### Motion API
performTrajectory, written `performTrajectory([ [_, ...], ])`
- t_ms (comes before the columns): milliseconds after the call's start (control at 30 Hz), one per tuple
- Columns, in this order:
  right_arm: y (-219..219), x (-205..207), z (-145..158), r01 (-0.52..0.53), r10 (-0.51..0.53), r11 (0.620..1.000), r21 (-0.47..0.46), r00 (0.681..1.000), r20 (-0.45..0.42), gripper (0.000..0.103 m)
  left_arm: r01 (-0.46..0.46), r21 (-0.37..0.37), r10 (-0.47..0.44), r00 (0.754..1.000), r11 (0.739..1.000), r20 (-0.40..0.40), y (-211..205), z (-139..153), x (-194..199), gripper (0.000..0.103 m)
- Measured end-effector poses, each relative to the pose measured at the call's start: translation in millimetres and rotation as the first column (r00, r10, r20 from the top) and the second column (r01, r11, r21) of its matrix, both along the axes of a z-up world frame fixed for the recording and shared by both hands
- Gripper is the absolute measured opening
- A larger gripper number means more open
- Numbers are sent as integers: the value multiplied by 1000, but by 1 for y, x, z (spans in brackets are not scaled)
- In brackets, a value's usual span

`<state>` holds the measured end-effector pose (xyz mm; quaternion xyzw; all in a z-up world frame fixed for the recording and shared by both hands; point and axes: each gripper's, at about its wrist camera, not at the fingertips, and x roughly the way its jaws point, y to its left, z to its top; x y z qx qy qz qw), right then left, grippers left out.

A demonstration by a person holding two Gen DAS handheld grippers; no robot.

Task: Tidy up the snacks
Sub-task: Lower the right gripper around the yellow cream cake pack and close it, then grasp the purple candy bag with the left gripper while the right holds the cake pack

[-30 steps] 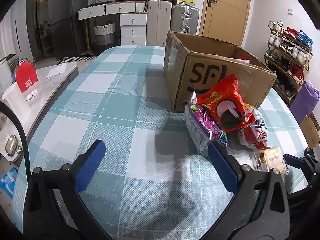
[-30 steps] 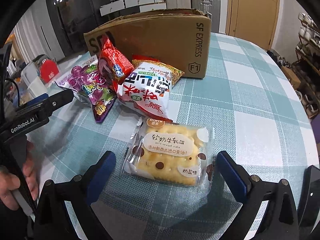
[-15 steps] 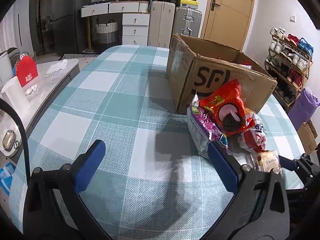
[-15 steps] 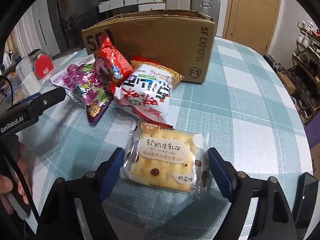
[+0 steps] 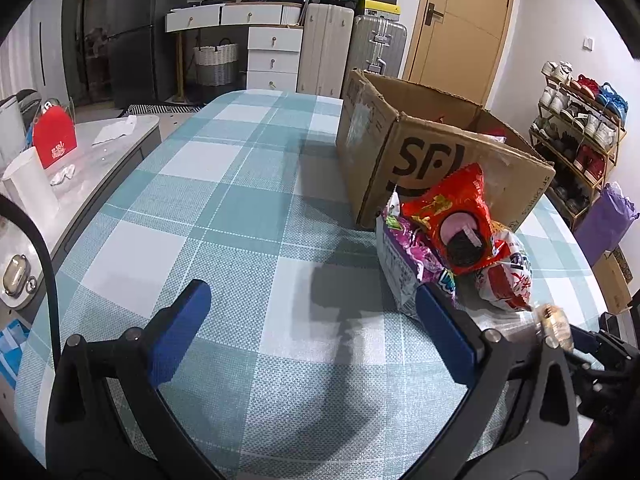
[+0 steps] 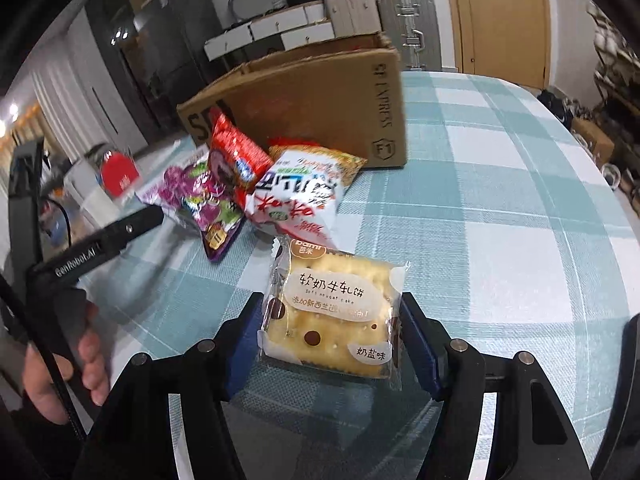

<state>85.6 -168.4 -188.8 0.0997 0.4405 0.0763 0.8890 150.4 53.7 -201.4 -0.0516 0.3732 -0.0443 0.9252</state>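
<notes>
Glossy square cracker packet [image 6: 334, 316], blue fingers [image 6: 418, 344] clamped

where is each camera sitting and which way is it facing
Left wrist: on the left gripper, low over the checked table, facing the cardboard box; open blue fingers show.
Right wrist: on the right gripper, facing the box; fingers clamp the cracker pack; a hand shows.
Shared: box, red bag.
</notes>
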Motion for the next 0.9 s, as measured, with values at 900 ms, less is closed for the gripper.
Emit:
performTrajectory([
  [900,-34,-6,-6,0,-10,972,235,999,38,66,123,-171,-151,975,978,-161,-31,-15,54,102],
])
